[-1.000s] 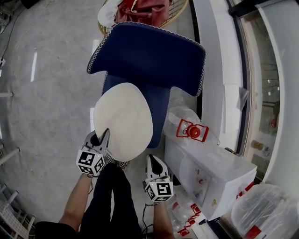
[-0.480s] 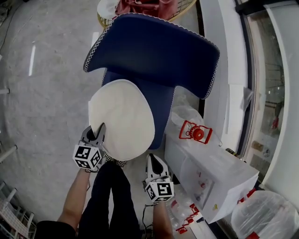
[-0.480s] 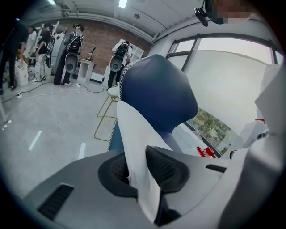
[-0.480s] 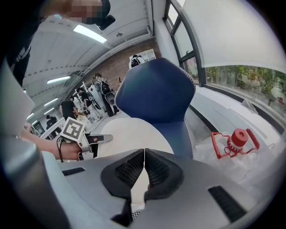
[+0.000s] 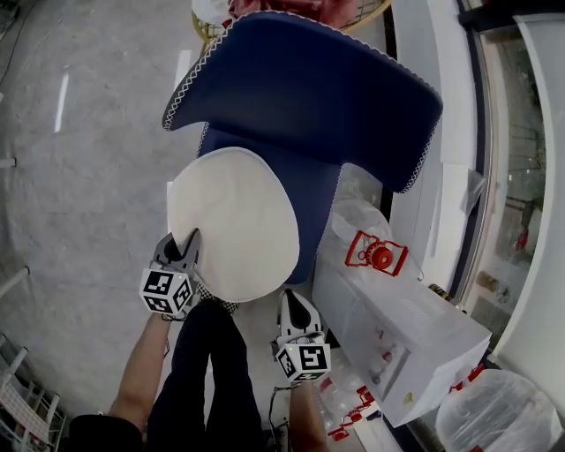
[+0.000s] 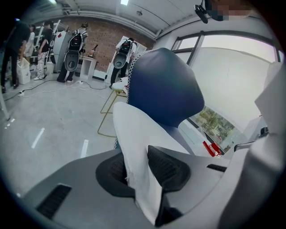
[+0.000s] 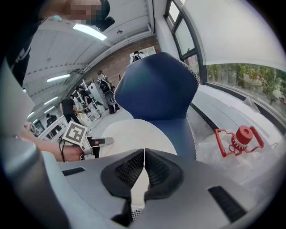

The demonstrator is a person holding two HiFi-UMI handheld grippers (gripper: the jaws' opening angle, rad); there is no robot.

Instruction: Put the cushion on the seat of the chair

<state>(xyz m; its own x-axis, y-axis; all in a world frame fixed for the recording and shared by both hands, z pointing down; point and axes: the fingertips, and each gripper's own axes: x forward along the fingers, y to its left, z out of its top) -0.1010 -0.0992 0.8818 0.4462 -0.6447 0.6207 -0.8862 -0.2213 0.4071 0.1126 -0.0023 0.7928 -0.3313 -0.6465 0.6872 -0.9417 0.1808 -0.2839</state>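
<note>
A round white cushion (image 5: pixel 234 221) lies tilted over the blue seat (image 5: pixel 313 199) of a chair with a tall blue back (image 5: pixel 300 88). My left gripper (image 5: pixel 179 243) is at the cushion's left front edge. In the left gripper view the cushion's edge (image 6: pixel 134 134) stands between the pads of the left gripper (image 6: pixel 138 165); these jaws are opening but still touch the cloth. My right gripper (image 5: pixel 293 302) meets the cushion's near edge. In the right gripper view the right gripper (image 7: pixel 144 154) has its tips together, with a white sliver of the cushion (image 7: pixel 134 132) pinched between its pads.
A white box (image 5: pixel 397 327) under clear wrap, with a red clamp-like item (image 5: pixel 380 256) on it, stands right of the chair. A plastic bag (image 5: pixel 494 406) sits at the lower right. The person's legs (image 5: pixel 203 380) are below the cushion. A gold wire basket (image 5: pixel 207 26) is behind the chair.
The cushion and both grippers have come down toward the seat. The chair back fills more of the head view. The left gripper has shifted slightly left along the cushion's edge.
</note>
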